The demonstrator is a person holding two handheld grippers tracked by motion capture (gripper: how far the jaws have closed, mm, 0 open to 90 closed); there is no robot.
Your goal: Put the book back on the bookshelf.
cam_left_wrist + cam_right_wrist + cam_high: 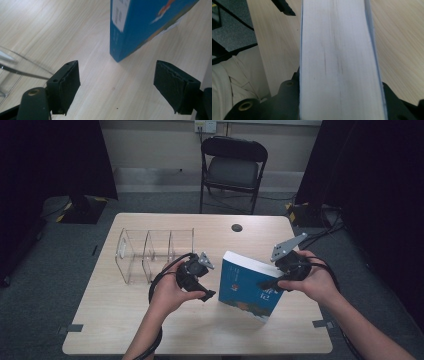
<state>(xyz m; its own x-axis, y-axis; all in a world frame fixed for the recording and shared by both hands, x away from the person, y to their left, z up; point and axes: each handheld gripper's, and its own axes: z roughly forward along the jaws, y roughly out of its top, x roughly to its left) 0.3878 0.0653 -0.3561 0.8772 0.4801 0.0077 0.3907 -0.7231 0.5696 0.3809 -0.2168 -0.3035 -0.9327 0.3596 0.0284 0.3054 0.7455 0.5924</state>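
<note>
Gripping the blue book (248,287) by its page edge, your right gripper (267,284) has both jaws pressed against the covers; the right gripper view shows the white page block (339,62) rising straight up between them. The book stands tilted near the front right of the table (125,320), with one lower corner close to the wood, though I cannot tell whether it touches.

Your left gripper (204,295) hangs just left of the book, jaws spread wide with nothing between them. In the left gripper view the book's spine corner (118,53) sits ahead of the gap, apart from both pads (71,82).

The clear acrylic organiser (150,255) stands at the back left of the table, well apart from the book; its slots look like the probable destination.

Risks, as judgement:
- Hold is on one edge only. The book's weight hangs off the jaws, so a quick swing could let it pivot or slip.
- Covers may splay and pages fan out, fouling a divider on entry.
- The organiser looks light; a skewed insertion could push or tip it.
- Your left gripper lies in the book's likely path; a collision could knock the grip loose.
</note>
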